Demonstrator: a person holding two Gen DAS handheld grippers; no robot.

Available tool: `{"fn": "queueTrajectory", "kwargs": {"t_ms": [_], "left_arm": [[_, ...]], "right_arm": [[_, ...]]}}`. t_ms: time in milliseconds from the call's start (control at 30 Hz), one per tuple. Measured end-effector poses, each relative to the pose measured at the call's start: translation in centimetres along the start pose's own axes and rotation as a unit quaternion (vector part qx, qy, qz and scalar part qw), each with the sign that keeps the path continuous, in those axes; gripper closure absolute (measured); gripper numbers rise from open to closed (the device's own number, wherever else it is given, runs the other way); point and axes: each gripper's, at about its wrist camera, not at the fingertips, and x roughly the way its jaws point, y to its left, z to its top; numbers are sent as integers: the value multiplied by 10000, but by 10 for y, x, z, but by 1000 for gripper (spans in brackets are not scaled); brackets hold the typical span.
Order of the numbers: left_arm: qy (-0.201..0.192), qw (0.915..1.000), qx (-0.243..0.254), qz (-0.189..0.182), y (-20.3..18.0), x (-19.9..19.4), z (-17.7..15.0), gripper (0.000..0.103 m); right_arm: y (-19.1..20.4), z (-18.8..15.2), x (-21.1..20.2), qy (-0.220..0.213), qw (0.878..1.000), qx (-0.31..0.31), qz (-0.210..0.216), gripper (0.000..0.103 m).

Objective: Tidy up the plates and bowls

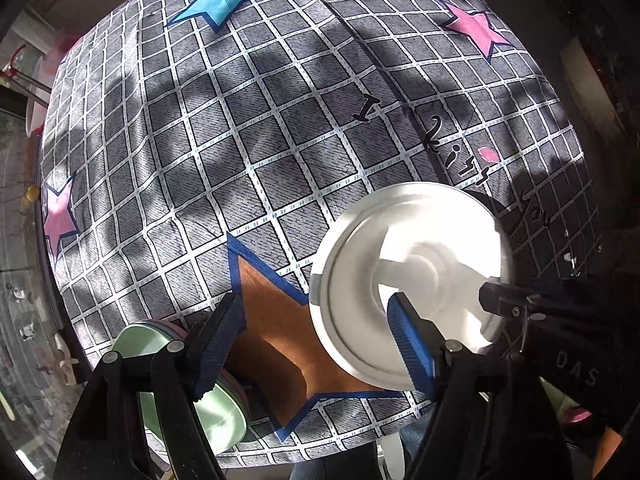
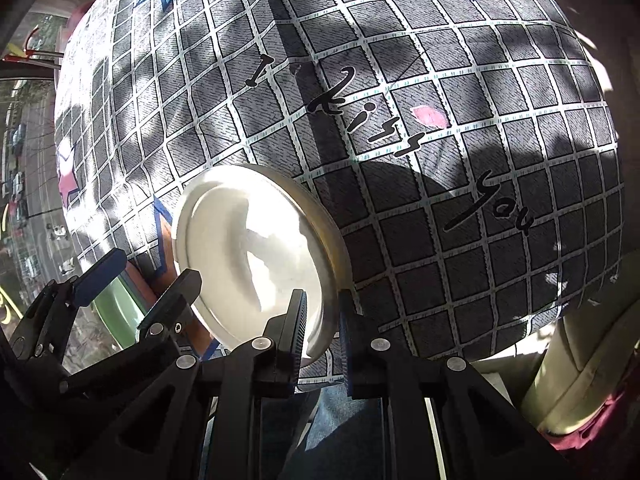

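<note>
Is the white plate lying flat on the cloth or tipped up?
Tipped up. The white plate stands at a slant, its rim pinched by the right gripper, casting a shadow on the tablecloth.

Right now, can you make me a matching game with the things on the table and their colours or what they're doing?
Things:
1. plate
2. bowl
3. left gripper
4. right gripper

Matches:
A. green
B. open, holding nothing
C. white
D. shut on the plate's rim

Pairs: 1-C, 2-A, 3-B, 4-D
</note>
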Motion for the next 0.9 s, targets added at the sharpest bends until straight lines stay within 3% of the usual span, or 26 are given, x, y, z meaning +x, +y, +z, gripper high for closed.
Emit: {"fn": "queueTrajectory", "kwargs": {"t_ms": [100, 133, 167, 233, 333, 433, 667, 900], "left_arm": [[7, 10000, -5, -21, 6, -2, -6, 24], [9, 10000, -20, 10, 7, -3, -8, 25], [9, 10000, -32, 51, 9, -3, -10, 23], [48, 10000, -63, -1, 14, -4, -15, 23], [90, 9999, -96, 13, 19, -5, -21, 23], [137, 9998, -103, 33, 23, -6, -27, 23], [196, 9997, -156, 9, 36, -6, -43, 23], [204, 9996, -216, 11, 50, -8, -46, 23]], "right_arm": [[-4, -2, 3, 39, 10000, 16, -44, 86], [-5, -3, 4, 31, 10000, 18, -57, 76], [-6, -3, 3, -8, 9999, 24, -98, 51], [-8, -4, -2, -245, 9996, -3, -138, 24], [-7, -5, -8, -354, 9992, -88, -159, 22], [-7, -5, -10, -452, 9988, -73, -162, 2], [-8, -8, -11, -433, 9990, 49, -18, 2], [-9, -12, -10, -386, 9991, -45, -150, 2]]}}
